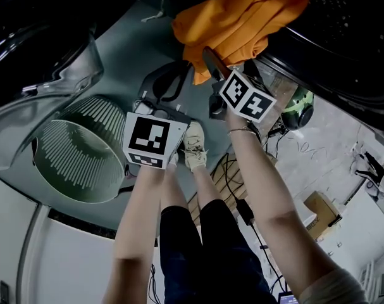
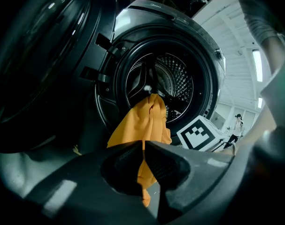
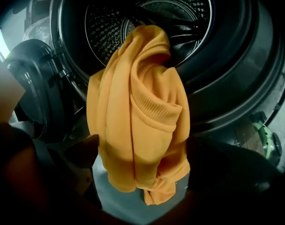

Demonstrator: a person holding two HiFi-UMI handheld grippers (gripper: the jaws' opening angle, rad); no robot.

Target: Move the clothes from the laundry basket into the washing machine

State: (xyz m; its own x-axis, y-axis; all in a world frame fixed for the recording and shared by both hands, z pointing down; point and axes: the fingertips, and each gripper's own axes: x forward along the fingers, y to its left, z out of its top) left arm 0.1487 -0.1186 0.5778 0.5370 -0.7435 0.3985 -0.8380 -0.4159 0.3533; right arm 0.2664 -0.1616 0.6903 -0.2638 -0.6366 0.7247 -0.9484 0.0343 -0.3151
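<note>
An orange garment hangs half out of the washing machine's drum opening, its lower part drooping over the rim toward the floor. My right gripper is open, its jaws wide apart on either side of the garment's lower part; in the head view the right gripper sits against the cloth's underside. My left gripper is shut with nothing in it, held back below the garment. In the head view the left gripper points at the machine. The ribbed green laundry basket stands at the left.
The machine's round door stands open at the upper left, above the basket. My own legs and a shoe are beneath the grippers. Cables, a green object and a cardboard box lie on the floor at right. A distant person stands in the left gripper view.
</note>
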